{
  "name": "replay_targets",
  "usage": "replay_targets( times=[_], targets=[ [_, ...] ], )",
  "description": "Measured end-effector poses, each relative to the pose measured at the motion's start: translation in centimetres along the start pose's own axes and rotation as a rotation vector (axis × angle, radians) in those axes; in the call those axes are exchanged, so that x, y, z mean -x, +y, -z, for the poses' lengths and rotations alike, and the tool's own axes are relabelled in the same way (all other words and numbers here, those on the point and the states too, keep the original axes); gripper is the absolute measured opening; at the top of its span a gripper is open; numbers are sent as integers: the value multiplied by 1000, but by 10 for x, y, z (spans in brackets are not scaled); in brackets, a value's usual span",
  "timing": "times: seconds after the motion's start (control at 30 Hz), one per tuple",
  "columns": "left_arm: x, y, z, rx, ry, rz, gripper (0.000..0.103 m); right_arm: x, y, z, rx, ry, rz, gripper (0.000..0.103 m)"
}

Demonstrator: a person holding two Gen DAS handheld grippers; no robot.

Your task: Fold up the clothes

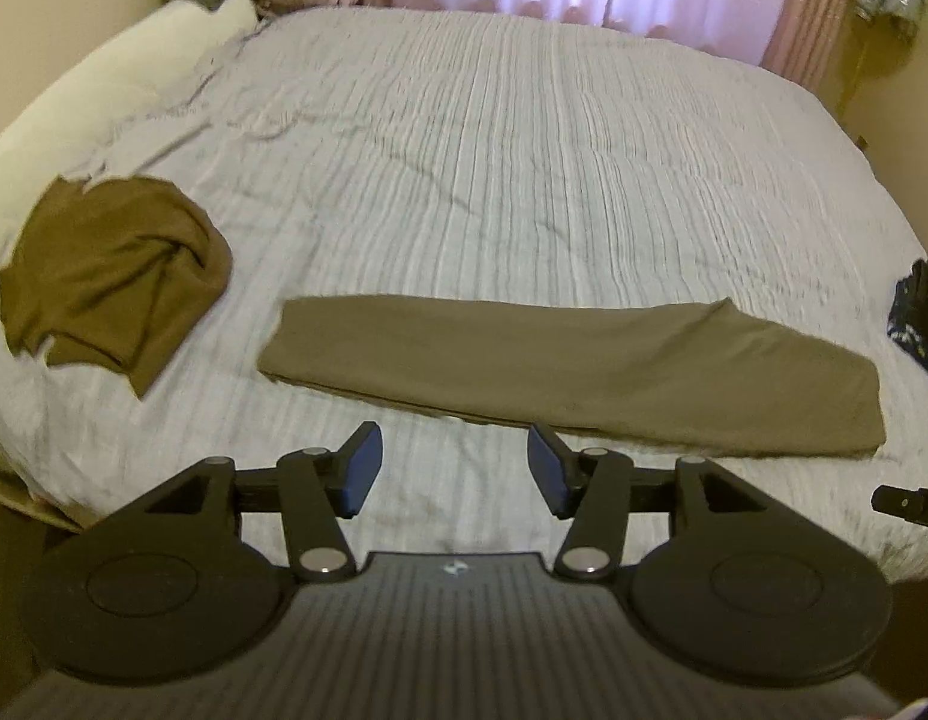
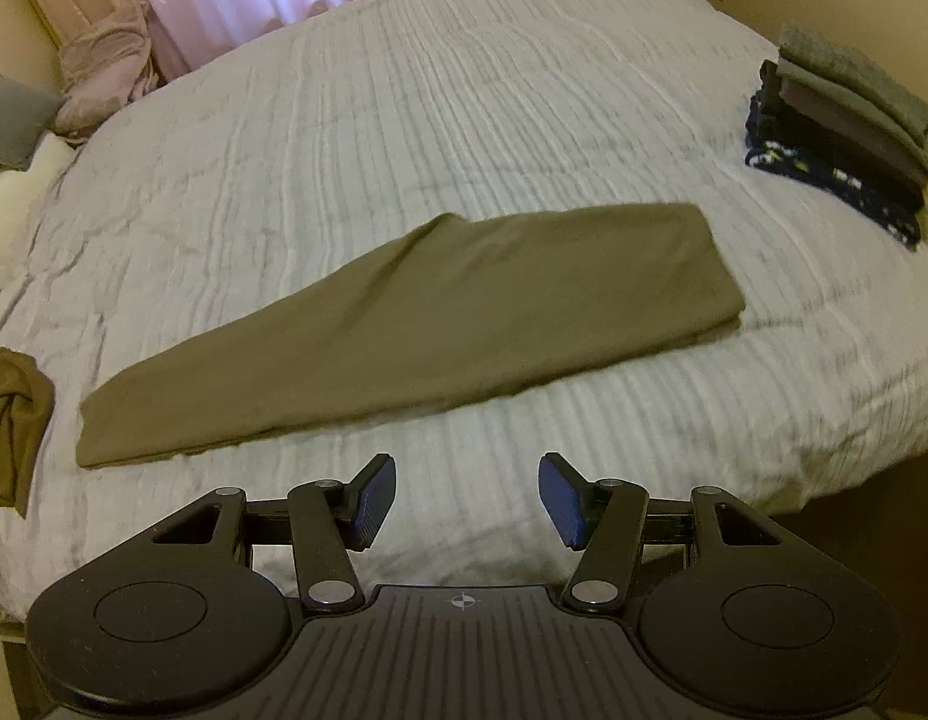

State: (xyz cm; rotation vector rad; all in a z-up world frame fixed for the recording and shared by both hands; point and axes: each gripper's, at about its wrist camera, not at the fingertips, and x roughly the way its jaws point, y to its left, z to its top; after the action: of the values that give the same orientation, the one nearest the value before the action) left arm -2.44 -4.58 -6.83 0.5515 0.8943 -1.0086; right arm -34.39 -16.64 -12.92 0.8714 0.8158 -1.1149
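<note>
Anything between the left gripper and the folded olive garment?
Nothing: only bare bedspread between the left gripper and the garment, per the left wrist view.

Olive garment [image 1: 559,366] folded into a long flat strip on the bed, browner garment [image 1: 110,276] crumpled well apart

We see the folded garment [image 2: 416,324] near the bed's [image 2: 464,90] front edge, the crumpled garment [image 1: 110,276] toward its left edge, the stacked clothes [image 2: 847,120] at its right edge.
</note>
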Motion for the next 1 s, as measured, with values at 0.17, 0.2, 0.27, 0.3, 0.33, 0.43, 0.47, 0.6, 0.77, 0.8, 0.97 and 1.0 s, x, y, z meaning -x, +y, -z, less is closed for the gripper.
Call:
replay_targets(
  times=[0.17, 0.2, 0.27, 0.3, 0.33, 0.43, 0.47, 0.6, 0.77, 0.8, 0.97, 1.0],
  targets=[
    [9, 30, 8, -50, 2, 4, 50, 7, 37, 34, -34, -1, 12, 57],
    [10, 35, 9, -64, 1, 9, 50, 9, 43, 39, -38, -4, 16, 57],
    [10, 45, 10, -88, 1, 24, 50, 15, 56, 50, -45, -16, 24, 57],
    [10, 50, 11, -100, 1, 31, 50, 16, 60, 54, -48, -22, 28, 57],
    [9, 54, 12, -111, 1, 38, 50, 18, 65, 58, -55, -28, 35, 57],
    [6, 65, 13, -140, 7, 56, 50, 24, 78, 71, -75, -40, 55, 57],
    [5, 68, 13, -149, 10, 62, 50, 26, 82, 75, -82, -39, 61, 57],
    [3, 78, 16, -174, 23, 87, 50, 34, 95, 89, -107, -37, 86, 57],
    [6, 90, 19, -174, 37, 116, 51, 44, 112, 92, -98, -27, 116, 57],
    [6, 92, 20, -168, 40, 119, 51, 45, 116, 91, -85, -28, 120, 57],
    [4, 105, 22, -132, 53, 130, 51, 52, 138, 86, -28, -42, 122, 57],
    [3, 107, 24, -125, 57, 126, 51, 53, 142, 84, -17, -46, 118, 57]
  ],
)
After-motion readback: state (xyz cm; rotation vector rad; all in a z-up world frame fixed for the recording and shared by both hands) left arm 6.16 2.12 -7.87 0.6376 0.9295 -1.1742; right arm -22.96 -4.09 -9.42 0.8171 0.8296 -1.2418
